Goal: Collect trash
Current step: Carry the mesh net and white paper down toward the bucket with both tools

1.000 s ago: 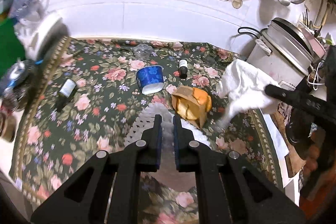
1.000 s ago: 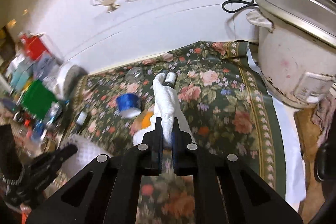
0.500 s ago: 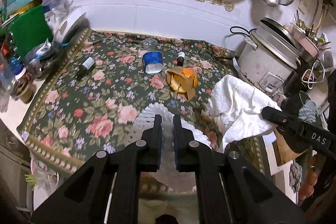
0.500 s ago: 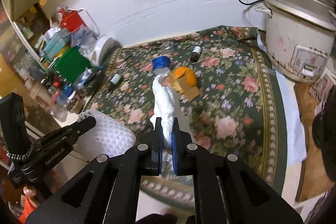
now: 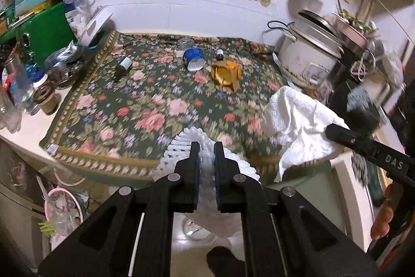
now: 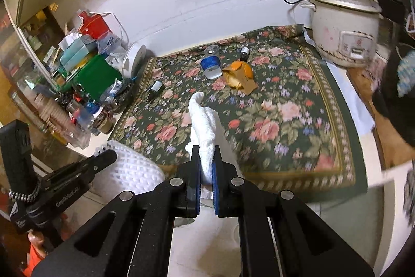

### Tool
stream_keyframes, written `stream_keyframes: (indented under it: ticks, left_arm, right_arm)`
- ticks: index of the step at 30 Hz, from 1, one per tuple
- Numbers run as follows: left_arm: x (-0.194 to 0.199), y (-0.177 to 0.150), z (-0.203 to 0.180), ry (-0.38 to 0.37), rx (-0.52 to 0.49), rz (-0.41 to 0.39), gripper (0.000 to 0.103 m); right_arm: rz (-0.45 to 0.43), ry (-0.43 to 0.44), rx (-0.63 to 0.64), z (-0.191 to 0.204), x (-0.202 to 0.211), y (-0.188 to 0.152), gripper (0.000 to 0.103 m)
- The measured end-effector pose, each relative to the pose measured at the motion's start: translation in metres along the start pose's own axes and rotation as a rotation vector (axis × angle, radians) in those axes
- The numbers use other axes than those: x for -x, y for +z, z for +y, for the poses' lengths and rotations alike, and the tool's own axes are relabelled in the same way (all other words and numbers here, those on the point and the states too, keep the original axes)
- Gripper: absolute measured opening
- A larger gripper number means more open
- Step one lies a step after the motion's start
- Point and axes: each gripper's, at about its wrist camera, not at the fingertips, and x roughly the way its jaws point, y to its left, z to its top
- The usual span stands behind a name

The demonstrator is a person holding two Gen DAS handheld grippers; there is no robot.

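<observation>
Our left gripper (image 5: pixel 206 152) clenched on white foam netting (image 5: pixel 181 147) at the table's (image 5: pixel 31 123) near edge, our right gripper (image 6: pixel 206 160) grasping a crumpled white paper towel (image 6: pixel 203 118), blue cup (image 5: pixel 193 59) and orange wrapper (image 5: pixel 225 72) lying on the floral cloth (image 5: pixel 145 105).

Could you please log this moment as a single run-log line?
left gripper: shut on white foam net | right gripper: shut on white paper towel | on floral cloth: blue cup, orange wrapper

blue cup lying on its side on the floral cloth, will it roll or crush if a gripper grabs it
The blue cup lies tipped on its round wall, so a nudge could probably roll it. It looks thin and light, so a hard squeeze may dent it.
</observation>
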Motion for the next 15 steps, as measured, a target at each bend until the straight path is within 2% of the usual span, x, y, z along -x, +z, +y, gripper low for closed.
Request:
stream_keyframes:
  ticks: [8,15]
  left_arm:
    - [0.036,-0.054,0.037,-0.033,-0.02,0.041,0.008]
    - [0.039,-0.093,0.05,-0.051,-0.024,0.116,0.008]
  right_arm:
    - [0.014,-0.051,-0.03,0.044,0.007,-0.064,0.006]
    - [0.081,-0.079,-0.056,0.057,0.002,-0.106,0.006]
